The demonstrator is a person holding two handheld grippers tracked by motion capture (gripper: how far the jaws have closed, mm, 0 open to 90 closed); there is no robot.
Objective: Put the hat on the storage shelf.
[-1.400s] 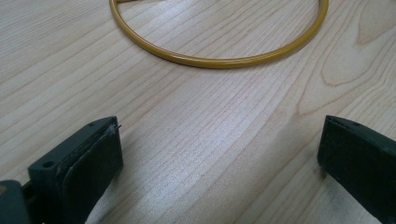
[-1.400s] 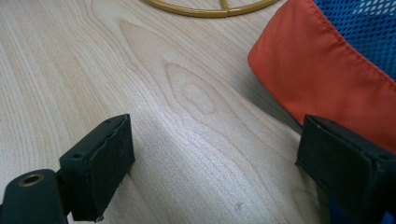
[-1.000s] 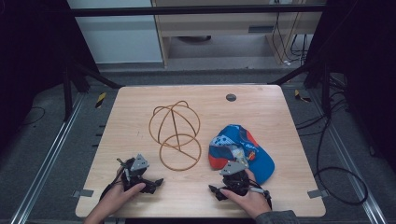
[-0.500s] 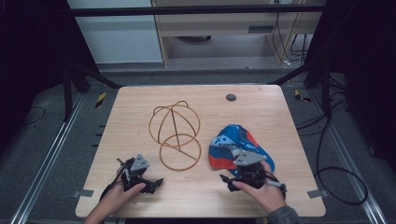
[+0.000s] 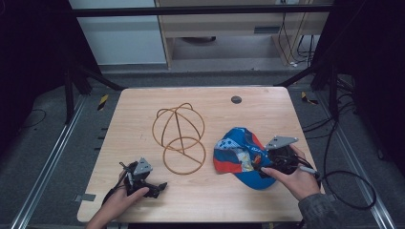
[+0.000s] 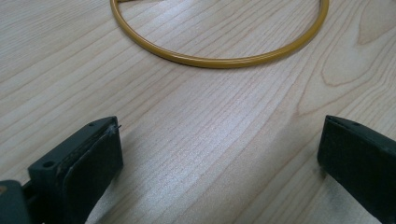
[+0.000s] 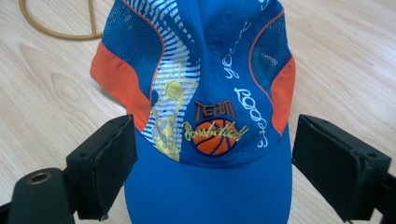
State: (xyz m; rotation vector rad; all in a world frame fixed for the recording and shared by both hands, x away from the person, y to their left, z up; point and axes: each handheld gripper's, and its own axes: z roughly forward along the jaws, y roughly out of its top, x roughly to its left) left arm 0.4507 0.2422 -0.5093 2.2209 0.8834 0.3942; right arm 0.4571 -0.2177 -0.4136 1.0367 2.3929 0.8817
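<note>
We see the cap (image 5: 239,155) lying on the desk (image 5: 143,102) at about four o'clock from the desk's middle, a blue cap with orange side panels, white stripes and a basketball badge on its front. In the right gripper view the cap (image 7: 205,93) lies with its brim toward the camera and its crown pointing away toward twelve o'clock.

The right gripper (image 5: 267,164) sits at the cap's four o'clock edge in the high view, held by the person's right hand (image 5: 296,179). In its own view the right gripper (image 7: 212,163) has its jaws spread wide, one on either side of the brim where it meets the crown; they straddle the cap, and we cannot tell whether they touch the fabric.

At about ten o'clock from the cap stands a wire frame (image 5: 179,136) of golden hoops, its round base ring flat on the desk.

The left gripper (image 5: 155,188) rests low at about seven o'clock on the desk, held by the left hand (image 5: 119,202). In its own view the left gripper (image 6: 219,154) has its jaws well apart over bare wood, with the base ring (image 6: 215,58) of the frame near, at twelve o'clock.
</note>
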